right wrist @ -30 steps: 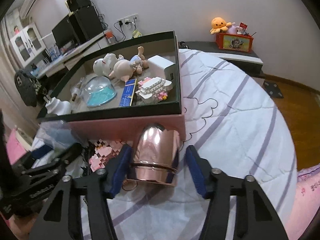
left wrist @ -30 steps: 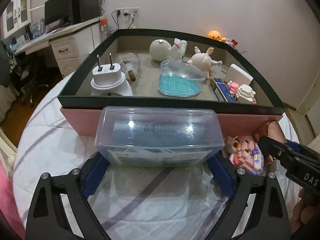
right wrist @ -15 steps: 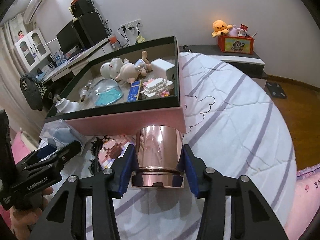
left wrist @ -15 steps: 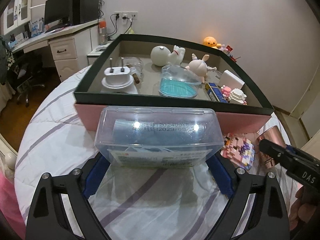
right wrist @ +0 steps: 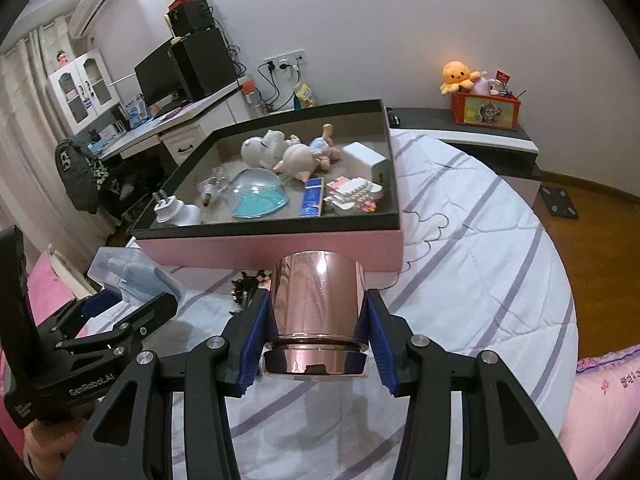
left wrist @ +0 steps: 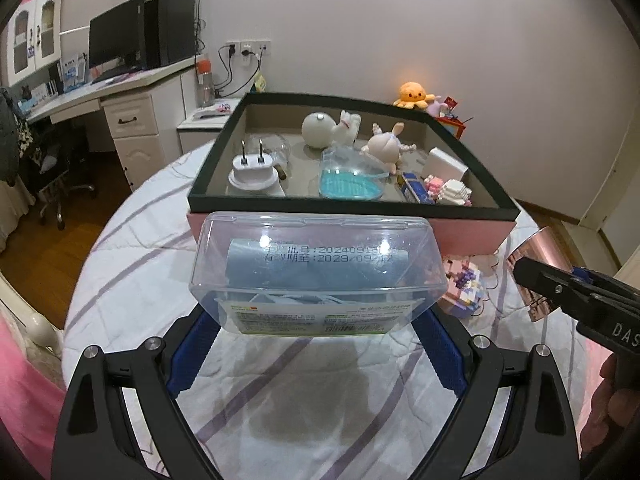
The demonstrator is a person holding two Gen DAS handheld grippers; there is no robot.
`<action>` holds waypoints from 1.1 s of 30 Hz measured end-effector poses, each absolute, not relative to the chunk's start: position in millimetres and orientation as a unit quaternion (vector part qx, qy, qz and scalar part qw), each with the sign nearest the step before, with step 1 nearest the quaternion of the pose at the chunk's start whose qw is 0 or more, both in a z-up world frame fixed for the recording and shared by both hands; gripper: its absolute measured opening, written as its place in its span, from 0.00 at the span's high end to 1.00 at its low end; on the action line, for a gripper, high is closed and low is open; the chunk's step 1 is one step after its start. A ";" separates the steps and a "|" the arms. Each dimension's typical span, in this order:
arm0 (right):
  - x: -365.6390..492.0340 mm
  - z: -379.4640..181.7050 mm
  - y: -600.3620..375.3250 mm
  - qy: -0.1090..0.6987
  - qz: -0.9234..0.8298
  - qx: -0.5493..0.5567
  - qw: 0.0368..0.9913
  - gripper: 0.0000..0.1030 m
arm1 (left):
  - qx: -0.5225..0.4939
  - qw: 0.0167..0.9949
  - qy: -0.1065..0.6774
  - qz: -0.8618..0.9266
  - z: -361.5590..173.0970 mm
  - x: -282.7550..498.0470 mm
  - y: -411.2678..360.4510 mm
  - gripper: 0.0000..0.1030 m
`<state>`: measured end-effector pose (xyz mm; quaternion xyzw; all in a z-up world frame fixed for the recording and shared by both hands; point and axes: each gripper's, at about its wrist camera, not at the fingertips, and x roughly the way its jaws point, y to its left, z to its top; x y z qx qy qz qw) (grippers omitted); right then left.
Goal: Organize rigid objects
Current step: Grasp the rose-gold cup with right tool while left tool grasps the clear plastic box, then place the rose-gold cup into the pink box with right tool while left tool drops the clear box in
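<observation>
Two grips hold: left gripper (left wrist: 316, 328) pinches the clear case (left wrist: 318, 276), right gripper (right wrist: 318, 344) clamps the copper cup (right wrist: 318, 300), both short of the tray (right wrist: 256, 235) at twelve o'clock; the slick cup could slip.

We're in a home bedroom: quilted striped bedspread (right wrist: 480, 240) under both claws, desk (left wrist: 120, 92) w/ monitor (left wrist: 116, 46) far ahead-left of the left claw, plush octopus (right wrist: 456, 76) on a low cabinet (right wrist: 480, 136) ahead-right of the right claw, wood floor (right wrist: 592, 216).
</observation>
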<state>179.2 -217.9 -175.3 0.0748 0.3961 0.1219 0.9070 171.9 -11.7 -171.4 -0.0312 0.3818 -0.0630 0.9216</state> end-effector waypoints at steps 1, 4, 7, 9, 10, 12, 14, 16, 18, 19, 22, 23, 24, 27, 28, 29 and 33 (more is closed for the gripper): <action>178.9 -173.2 -216.9 0.394 0.123 0.074 0.908 0.54 | -0.032 0.923 0.378 -0.064 -165.9 170.0 -10.0 0.09; 180.4 -163.8 -213.5 0.386 0.127 0.066 0.911 0.54 | -0.030 0.928 0.365 -0.068 -150.3 169.2 -7.3 0.09; 187.6 -149.6 -209.1 0.374 0.132 0.055 0.916 0.54 | -0.023 0.936 0.345 -0.072 -129.4 173.6 -5.6 0.09; 194.5 -139.3 -206.0 0.365 0.136 0.049 0.920 0.54 | -0.017 0.941 0.330 -0.075 -114.5 180.7 -6.2 0.09; 197.0 -135.8 -204.8 0.361 0.136 0.048 0.921 0.54 | -0.015 0.943 0.324 -0.077 -107.6 185.7 -6.3 0.09; 209.2 -123.6 -202.4 0.349 0.138 0.048 0.926 0.54 | -0.013 0.947 0.313 -0.077 -96.9 197.5 -6.3 0.09; 222.2 -114.2 -200.1 0.342 0.140 0.046 0.928 0.54 | -0.012 0.949 0.304 -0.077 -86.8 213.0 -5.6 0.09; 236.3 -105.3 -197.6 0.337 0.143 0.045 0.930 0.54 | -0.008 0.951 0.300 -0.075 -80.6 227.3 -5.8 0.09; 251.2 -97.7 -195.7 0.332 0.144 0.041 0.931 0.54 | -0.007 0.951 0.298 -0.076 -77.9 239.9 -6.8 0.09; 258.4 -95.5 -195.5 0.332 0.144 0.041 0.931 0.54 | -0.005 0.952 0.298 -0.076 -77.0 246.8 -7.5 0.09; 278.2 -93.9 -194.0 0.335 0.140 0.040 0.931 0.54 | -0.003 0.951 0.300 -0.074 -77.1 264.6 -8.4 0.09; 286.1 -94.9 -193.3 0.337 0.139 0.038 0.930 0.54 | -0.003 0.951 0.302 -0.073 -77.6 271.3 -8.3 0.09; 289.2 -95.8 -192.8 0.339 0.139 0.037 0.930 0.54 | -0.003 0.950 0.303 -0.072 -77.7 277.3 -8.1 0.09; 303.6 -101.7 -192.5 0.348 0.135 0.034 0.927 0.54 | -0.002 0.949 0.306 -0.069 -79.1 293.8 -6.9 0.09; 310.0 -105.1 -192.7 0.353 0.133 0.035 0.926 0.54 | -0.001 0.949 0.308 -0.069 -80.6 300.3 -7.7 0.09; 314.5 -107.3 -193.0 0.356 0.132 0.034 0.925 0.54 | 0.000 0.948 0.310 -0.069 -82.0 304.6 -8.2 0.09; 334.2 -122.7 -192.0 0.376 0.125 0.031 0.918 0.54 | 0.004 0.942 0.328 -0.068 -95.5 326.5 -12.2 0.09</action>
